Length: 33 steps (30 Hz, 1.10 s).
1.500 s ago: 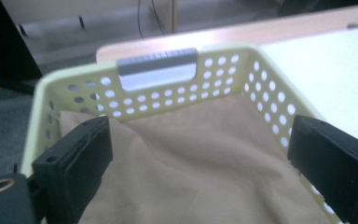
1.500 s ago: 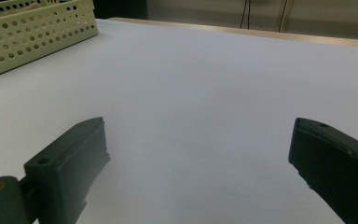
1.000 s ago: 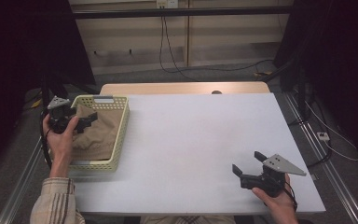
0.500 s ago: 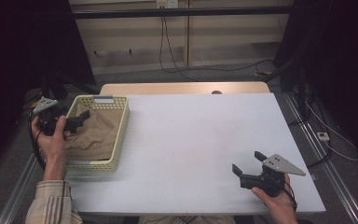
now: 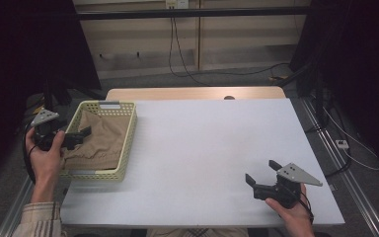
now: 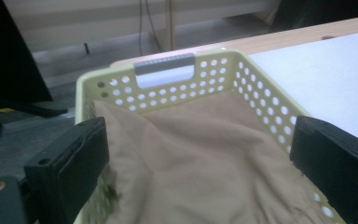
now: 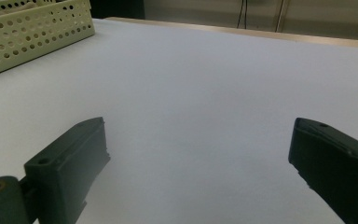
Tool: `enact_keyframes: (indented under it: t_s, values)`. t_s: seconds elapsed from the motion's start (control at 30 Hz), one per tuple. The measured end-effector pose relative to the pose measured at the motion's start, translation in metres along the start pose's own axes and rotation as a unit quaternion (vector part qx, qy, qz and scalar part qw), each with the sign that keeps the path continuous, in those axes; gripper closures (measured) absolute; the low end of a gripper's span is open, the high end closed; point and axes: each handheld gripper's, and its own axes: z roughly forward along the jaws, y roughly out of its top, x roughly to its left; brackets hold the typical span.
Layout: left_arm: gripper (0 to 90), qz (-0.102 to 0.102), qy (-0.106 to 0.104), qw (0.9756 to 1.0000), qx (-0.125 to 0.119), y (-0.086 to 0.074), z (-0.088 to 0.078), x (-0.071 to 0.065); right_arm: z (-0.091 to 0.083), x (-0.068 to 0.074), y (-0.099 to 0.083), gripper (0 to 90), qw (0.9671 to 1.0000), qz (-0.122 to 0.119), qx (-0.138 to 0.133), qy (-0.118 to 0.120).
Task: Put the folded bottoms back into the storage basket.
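High view. The white bench [image 5: 202, 153] carries a pale yellow perforated basket [image 5: 128, 143] at its left edge, toward the far left corner. A tan cloth [image 5: 101, 140] lies crumpled inside and covers the basket floor. Beyond the far edge, a strip of bare wood, then dark cables on the floor. My left gripper [image 5: 74, 139] sits at the basket's left wall, jaws spread and pointing right over the rim above the cloth. My left hand [image 5: 44, 158] wraps its body from below, forearm coming up off the bench's left side, striped sleeve at the wrist. My right gripper [image 5: 262, 177] rests low near the near right corner, jaws apart and pointing left across open bench, nothing between them. My right hand [image 5: 291, 210] holds it from behind.

Left gripper view. Jaws wide apart with the cloth [image 6: 205, 158] below and between them; I cannot tell whether they touch it. The basket's far wall [image 6: 186, 88] has a grey handle [image 6: 164, 64].

Right gripper view. Jaws wide apart over bare white bench [image 7: 205, 93]. The basket [image 7: 32, 32] stands well off at upper left.
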Motion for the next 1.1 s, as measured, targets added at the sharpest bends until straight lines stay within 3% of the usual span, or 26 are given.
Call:
enact_keyframes:
  t_s: [0.17,0.4,0.47,0.57,0.83,1.1]
  values:
    - [4.6,-0.009,0.001,1.0000,0.002,-0.006,-0.006,0.004,0.001,0.001,0.000,4.3,1.0000,0.000,0.000,0.001]
    - [4.8,0.001,0.009,1.0000,0.001,-0.009,-0.017,0.000,0.001,0.001,0.000,4.3,1.0000,-0.001,-0.001,0.001]
    - [5.1,0.008,0.015,0.9998,-0.009,-0.009,-0.023,-0.005,0.001,0.001,0.000,4.3,1.0000,0.000,0.000,0.001]
    - [4.9,0.014,0.007,0.9998,-0.016,-0.009,-0.028,-0.011,0.001,0.001,0.000,4.3,1.0000,0.000,0.000,0.001]
    - [4.9,0.030,0.000,0.9995,0.008,-0.009,-0.031,-0.031,0.001,0.001,0.000,4.3,1.0000,0.000,0.000,0.002]
    - [4.9,0.046,-0.013,0.9988,0.013,-0.012,-0.032,-0.040,0.001,0.001,0.000,4.4,1.0000,0.001,0.000,0.002]
